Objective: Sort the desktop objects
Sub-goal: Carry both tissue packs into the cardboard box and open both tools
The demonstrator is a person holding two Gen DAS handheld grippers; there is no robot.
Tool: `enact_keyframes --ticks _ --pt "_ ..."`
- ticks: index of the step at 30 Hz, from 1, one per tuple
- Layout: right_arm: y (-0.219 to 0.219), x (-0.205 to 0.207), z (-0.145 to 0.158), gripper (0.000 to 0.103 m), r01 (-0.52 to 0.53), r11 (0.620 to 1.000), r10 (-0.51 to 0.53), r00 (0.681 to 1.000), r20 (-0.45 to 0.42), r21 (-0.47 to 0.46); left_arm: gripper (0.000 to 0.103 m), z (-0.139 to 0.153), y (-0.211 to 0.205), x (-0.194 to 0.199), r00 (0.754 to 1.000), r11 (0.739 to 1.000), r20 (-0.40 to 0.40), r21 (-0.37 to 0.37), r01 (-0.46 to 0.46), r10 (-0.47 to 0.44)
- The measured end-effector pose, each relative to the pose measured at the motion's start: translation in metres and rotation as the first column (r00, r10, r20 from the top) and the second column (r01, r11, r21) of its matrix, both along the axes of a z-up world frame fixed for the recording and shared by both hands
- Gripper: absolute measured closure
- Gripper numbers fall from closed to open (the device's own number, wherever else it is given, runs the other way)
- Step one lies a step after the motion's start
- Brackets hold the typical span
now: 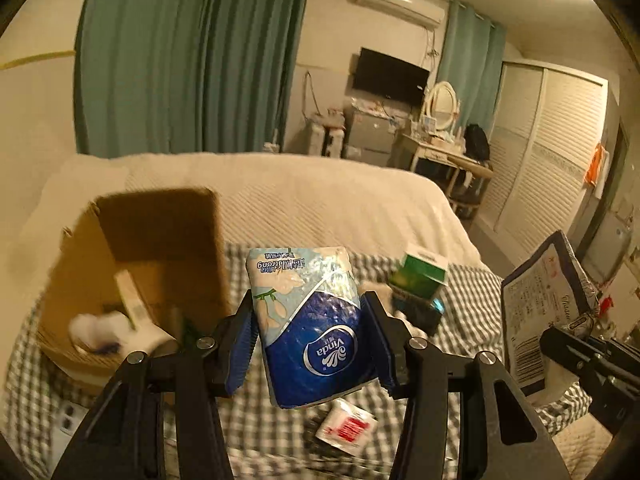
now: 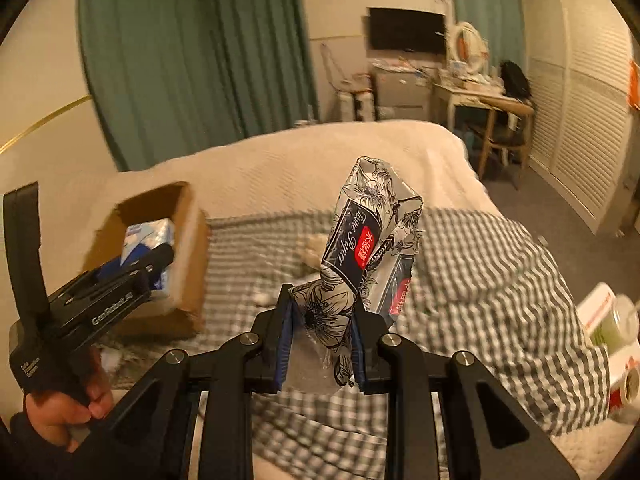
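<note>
My left gripper (image 1: 310, 320) is shut on a blue and white Vinda tissue pack (image 1: 308, 312), held in the air above the checked cloth (image 1: 280, 440). An open cardboard box (image 1: 160, 248) stands just to its left, with white items inside. In the right wrist view, my right gripper (image 2: 322, 332) is shut on the lower end of a black and white floral tissue pack (image 2: 368, 236), which stands up and leans right. That view also shows the left gripper (image 2: 156, 264) with the blue pack (image 2: 148, 236) in front of the box (image 2: 188, 256).
A green carton (image 1: 420, 276) sits on a dark box on the cloth, and a red and white sachet (image 1: 346, 428) lies near the front. Cartons and a can (image 2: 612, 320) crowd the right edge. A person's hand (image 2: 68, 400) grips the left tool. A bed spreads behind.
</note>
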State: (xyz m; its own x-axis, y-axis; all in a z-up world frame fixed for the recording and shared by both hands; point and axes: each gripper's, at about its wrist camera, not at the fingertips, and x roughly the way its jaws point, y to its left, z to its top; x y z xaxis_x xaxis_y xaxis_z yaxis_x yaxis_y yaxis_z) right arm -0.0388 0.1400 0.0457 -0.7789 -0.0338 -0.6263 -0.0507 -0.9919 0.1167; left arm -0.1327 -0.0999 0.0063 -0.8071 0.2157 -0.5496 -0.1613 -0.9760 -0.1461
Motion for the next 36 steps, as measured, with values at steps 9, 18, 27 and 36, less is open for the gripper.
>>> enact_keyframes --ticks 9,18,27,36 --pt "-0.096 -0.039 0.022 0.080 -0.193 0.981 0.193 0.981 -0.018 0.019 0.051 0.011 -0.078 -0.036 0.984 0.984 -0.014 0.003 -0.176 0.176" --pt "-0.165 -0.107 0.005 0.080 -0.355 0.934 0.355 0.935 0.008 -0.024 0.051 -0.023 -0.127 -0.083 0.935 0.935 0.008 -0.035 -0.354 0.355" --pt "-0.200 -0.164 -0.046 0.079 -0.458 0.888 0.460 0.885 0.068 -0.037 0.051 -0.068 -0.154 -0.087 0.904 0.903 0.010 -0.047 -0.427 0.428" --pt "-0.197 -0.182 -0.070 0.050 -0.477 0.877 0.480 0.876 0.042 -0.061 0.040 -0.085 -0.149 -0.092 0.891 0.887 0.041 -0.132 -0.443 0.451"
